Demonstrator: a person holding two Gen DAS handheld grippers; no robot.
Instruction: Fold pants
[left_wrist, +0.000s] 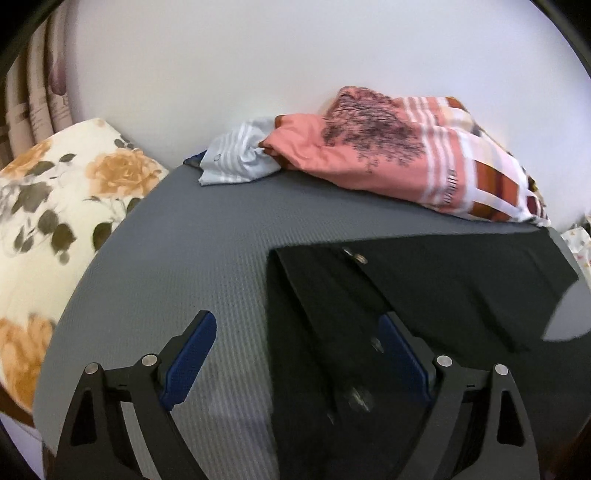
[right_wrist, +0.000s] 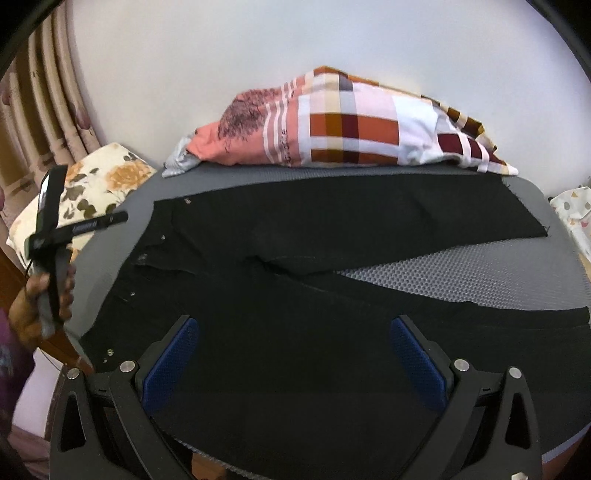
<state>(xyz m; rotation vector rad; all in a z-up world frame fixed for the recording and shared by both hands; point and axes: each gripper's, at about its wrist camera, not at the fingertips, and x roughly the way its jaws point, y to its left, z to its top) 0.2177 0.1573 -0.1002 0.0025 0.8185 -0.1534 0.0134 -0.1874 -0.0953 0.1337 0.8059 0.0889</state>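
Black pants (right_wrist: 295, 236) lie spread flat on a grey mat (right_wrist: 480, 269). Left gripper (left_wrist: 297, 332) and right gripper (right_wrist: 293, 336) hover above, both released, holding nothing.

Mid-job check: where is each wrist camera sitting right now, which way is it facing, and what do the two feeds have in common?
Left wrist: low over the grey mat, at the waistband end of the black pants, facing the wall; left gripper open.
Right wrist: low at the near edge, above the spread pants, facing the wall; right gripper open, and the person's left hand holding the other gripper shows far left.
Shared: pants, mat, plaid cloth pile, floral pillow.
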